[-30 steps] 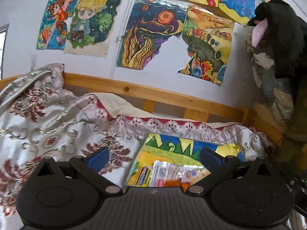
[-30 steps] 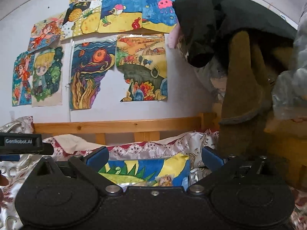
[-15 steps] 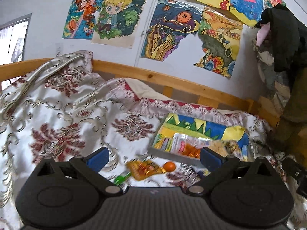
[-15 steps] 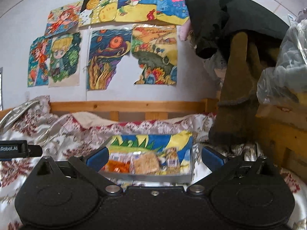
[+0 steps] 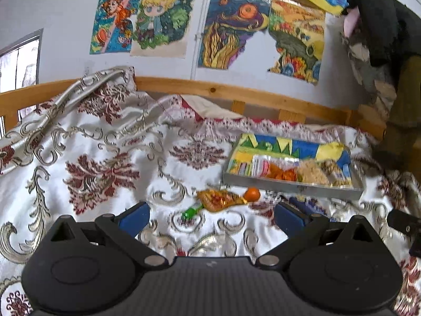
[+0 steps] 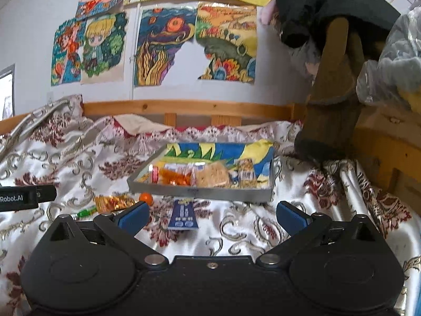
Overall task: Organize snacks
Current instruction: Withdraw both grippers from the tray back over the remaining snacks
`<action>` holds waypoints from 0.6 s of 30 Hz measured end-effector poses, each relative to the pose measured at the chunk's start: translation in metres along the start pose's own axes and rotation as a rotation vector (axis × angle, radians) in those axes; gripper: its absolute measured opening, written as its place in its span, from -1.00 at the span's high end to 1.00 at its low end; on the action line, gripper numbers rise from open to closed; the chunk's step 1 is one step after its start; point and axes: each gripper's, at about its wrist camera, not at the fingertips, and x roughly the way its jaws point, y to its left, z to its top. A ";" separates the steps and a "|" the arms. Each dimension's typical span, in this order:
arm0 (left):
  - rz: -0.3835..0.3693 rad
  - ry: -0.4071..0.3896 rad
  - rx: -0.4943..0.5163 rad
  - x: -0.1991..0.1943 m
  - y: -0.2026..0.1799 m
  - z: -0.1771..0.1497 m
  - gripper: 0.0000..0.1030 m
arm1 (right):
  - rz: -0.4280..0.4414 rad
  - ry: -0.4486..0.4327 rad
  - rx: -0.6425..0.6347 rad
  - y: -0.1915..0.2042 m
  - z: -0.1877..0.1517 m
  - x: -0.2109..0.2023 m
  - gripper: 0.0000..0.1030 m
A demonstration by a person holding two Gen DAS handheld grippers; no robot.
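Observation:
A grey tray (image 5: 289, 186) (image 6: 200, 192) with a colourful lining lies on the patterned bedspread and holds several snack packets. In front of it lie an orange-gold packet (image 5: 219, 199) (image 6: 113, 202), a small orange (image 5: 252, 193) (image 6: 146, 197), a green-wrapped sweet (image 5: 191, 211) (image 6: 84, 213) and a blue packet (image 6: 183, 213) (image 5: 310, 205). My left gripper (image 5: 210, 217) is open above the bedspread, short of the orange-gold packet. My right gripper (image 6: 211, 216) is open too, with the blue packet lying just beyond its fingers. Neither holds anything.
A wooden bed rail (image 5: 236, 92) runs along the back under a wall of drawings. Dark clothes (image 6: 331, 92) hang at the right over a wooden frame (image 6: 389, 142). Crumpled bedspread (image 5: 79, 137) rises at the left. The left gripper's body (image 6: 23, 197) shows at the right view's left edge.
Both cameras have tilted down and drawn back: the tray, once at the bottom edge, now sits mid-frame, and the loose snacks on the bedspread have come into view. Both grippers stay open.

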 end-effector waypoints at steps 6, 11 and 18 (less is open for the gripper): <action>0.003 0.025 0.018 0.004 -0.001 -0.009 -0.99 | 0.019 0.022 -0.012 0.006 -0.006 0.005 -0.99; 0.005 0.028 0.038 0.007 0.000 -0.011 -0.99 | 0.024 0.029 -0.009 0.009 -0.009 0.010 -0.99; 0.009 0.047 0.040 0.016 0.002 -0.013 -0.99 | 0.031 0.043 0.004 0.012 -0.014 0.019 -0.99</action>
